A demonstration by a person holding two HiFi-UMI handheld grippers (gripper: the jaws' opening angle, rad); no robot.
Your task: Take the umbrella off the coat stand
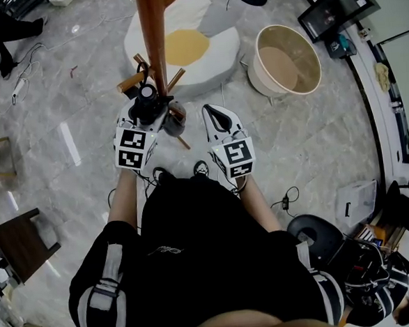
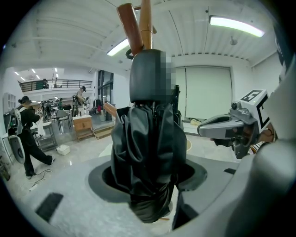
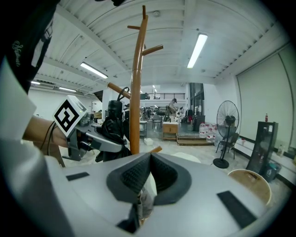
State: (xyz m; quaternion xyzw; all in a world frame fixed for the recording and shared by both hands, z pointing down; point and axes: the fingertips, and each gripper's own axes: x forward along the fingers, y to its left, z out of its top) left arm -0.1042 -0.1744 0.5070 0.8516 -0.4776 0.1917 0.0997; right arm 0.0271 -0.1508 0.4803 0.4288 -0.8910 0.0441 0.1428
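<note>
At the foot of the coat stand, on a grey marble-pattern floor [image 1: 80,84]:

- 1 coat stand [image 3: 135,92], wooden, upright pole; 4 pegs count in the right gripper view.
- 1 umbrella [image 2: 148,139], black, folded, upright, close against the pole. Its handle end is on top, just under a slanting peg [image 2: 130,28]. Whether its loop is hooked on that peg is unclear from here.
- 1 left gripper [image 1: 145,118], jaws partway apart and clamped on the umbrella's bunched fabric, 1 jaw on each side.
- 1 right gripper [image 1: 219,116], just beside the left one, to the right of the pole; jaws pressed together with nothing between them, apart from the umbrella.
- 2 marker cubes, 1 per gripper.
- 1 round tub [image 1: 288,59], beige, beyond the right gripper.
- 1 egg-shaped cushion [image 1: 182,45], white with a yellow centre, behind the stand's base.
- 1 standing fan [image 3: 226,134], well apart.
- 1 dark stool [image 1: 18,242], at the left.
- 1 person in black [image 2: 25,134], in the background.
</note>
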